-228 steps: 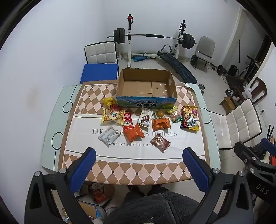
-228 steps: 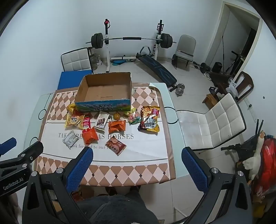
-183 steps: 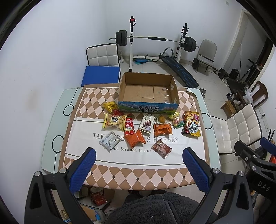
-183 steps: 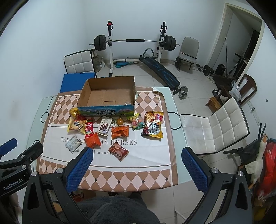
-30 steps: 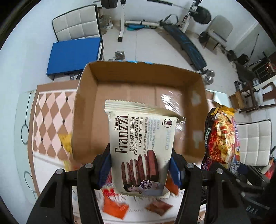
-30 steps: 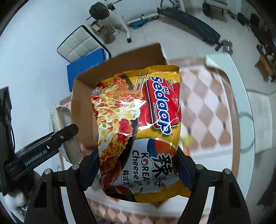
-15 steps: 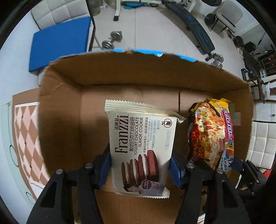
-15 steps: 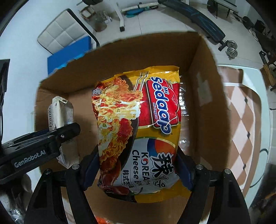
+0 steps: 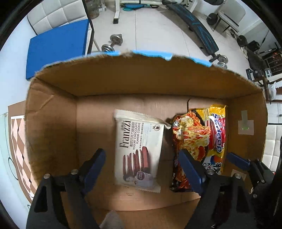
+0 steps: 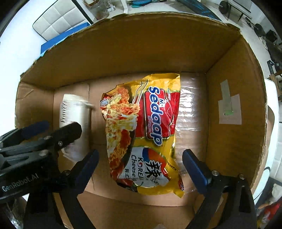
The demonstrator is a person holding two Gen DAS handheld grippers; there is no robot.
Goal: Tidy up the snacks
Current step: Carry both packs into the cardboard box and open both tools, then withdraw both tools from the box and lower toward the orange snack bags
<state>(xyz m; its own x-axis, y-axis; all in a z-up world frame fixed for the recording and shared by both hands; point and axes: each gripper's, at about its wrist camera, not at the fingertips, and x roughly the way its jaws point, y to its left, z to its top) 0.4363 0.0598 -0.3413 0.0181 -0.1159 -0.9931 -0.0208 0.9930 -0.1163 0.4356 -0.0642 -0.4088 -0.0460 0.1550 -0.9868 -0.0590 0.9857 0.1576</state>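
Note:
Both grippers hang over the open cardboard box (image 9: 141, 82) (image 10: 123, 52). My left gripper (image 9: 142, 167) is open, and the white Franzzi chocolate cookie pack (image 9: 139, 149) lies loose on the box floor between its fingers. My right gripper (image 10: 141, 169) is open, and the yellow-red Sedaap noodle packet (image 10: 142, 133) lies loose on the box floor to the right of the cookie pack. The noodle packet (image 9: 199, 141) also shows in the left wrist view. The cookie pack (image 10: 74, 119) shows blurred in the right wrist view, partly behind the left gripper's arm.
The box stands on a checked tablecloth (image 9: 17, 141) over a glass table. Beyond the box are a blue pad (image 9: 56, 51), a white chair (image 9: 58, 14), dumbbells (image 9: 112, 42) and a weight bench (image 9: 193, 24). A white chair (image 9: 273, 141) stands at the right.
Both grippers have opened and let go of their packs, which now rest on the box floor. Half a second ago each gripper still held its pack over the box.

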